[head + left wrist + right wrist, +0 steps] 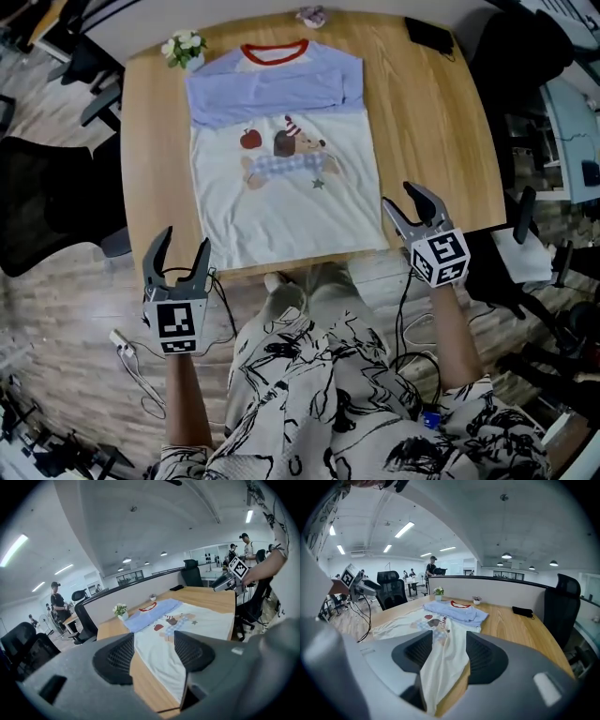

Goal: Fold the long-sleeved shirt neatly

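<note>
The shirt (281,169) lies flat on the wooden table (431,122), cream body with a cartoon print, red collar at the far end, blue sleeves folded across its chest. Its hem reaches the near table edge. My left gripper (186,239) hovers off the table's near left corner, jaws apart and empty. In the left gripper view the shirt (187,620) shows beyond the left gripper (153,648). My right gripper (397,194) stands open just right of the hem's right corner, clear of the cloth. Through the right gripper (450,651) the shirt (440,634) shows.
A small flower pot (184,47) stands at the far left corner, another small pot (311,16) at the far edge, a black pouch (429,36) at the far right. Office chairs (47,202) flank the table. Cables trail on the floor by my legs.
</note>
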`<control>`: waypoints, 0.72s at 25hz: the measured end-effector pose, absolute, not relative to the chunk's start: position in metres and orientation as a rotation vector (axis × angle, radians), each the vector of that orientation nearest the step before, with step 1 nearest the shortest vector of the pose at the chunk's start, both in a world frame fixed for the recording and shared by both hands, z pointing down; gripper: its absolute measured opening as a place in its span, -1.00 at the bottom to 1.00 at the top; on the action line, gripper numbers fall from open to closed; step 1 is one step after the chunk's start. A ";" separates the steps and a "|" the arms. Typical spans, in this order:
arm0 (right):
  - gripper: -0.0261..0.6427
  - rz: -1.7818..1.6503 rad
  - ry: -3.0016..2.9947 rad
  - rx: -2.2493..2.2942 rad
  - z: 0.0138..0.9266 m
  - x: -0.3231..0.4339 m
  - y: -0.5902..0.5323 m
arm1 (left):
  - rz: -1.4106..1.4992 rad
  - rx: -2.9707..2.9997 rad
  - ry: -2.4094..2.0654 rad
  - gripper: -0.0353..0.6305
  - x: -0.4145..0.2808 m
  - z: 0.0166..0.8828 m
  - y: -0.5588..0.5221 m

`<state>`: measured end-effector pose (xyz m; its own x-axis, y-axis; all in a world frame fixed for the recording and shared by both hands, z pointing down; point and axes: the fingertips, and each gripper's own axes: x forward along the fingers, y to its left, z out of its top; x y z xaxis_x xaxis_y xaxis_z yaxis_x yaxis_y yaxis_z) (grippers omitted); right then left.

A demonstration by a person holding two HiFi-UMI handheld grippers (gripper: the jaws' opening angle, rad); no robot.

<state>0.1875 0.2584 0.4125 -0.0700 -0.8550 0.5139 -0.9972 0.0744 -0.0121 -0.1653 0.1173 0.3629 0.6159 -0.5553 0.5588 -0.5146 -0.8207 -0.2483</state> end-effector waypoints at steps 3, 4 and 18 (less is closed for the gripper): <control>-0.21 0.528 -1.959 1.862 0.417 0.172 0.277 | -0.971 -2.773 0.903 -0.06 -0.183 0.358 0.129; -0.21 0.526 -1.947 1.866 0.419 0.167 0.284 | -0.971 -2.780 0.896 -0.06 -0.188 0.360 0.133; -0.20 0.769 -1.703 1.884 0.541 0.153 0.379 | -1.301 -2.911 0.930 -0.12 -0.232 0.520 0.192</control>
<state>0.1525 0.3788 0.5415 0.0666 -0.7224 0.6883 -0.9940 -0.1078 -0.0170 -0.2324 0.1923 0.5199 0.5398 -0.4171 0.7312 -0.5571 -0.8282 -0.0612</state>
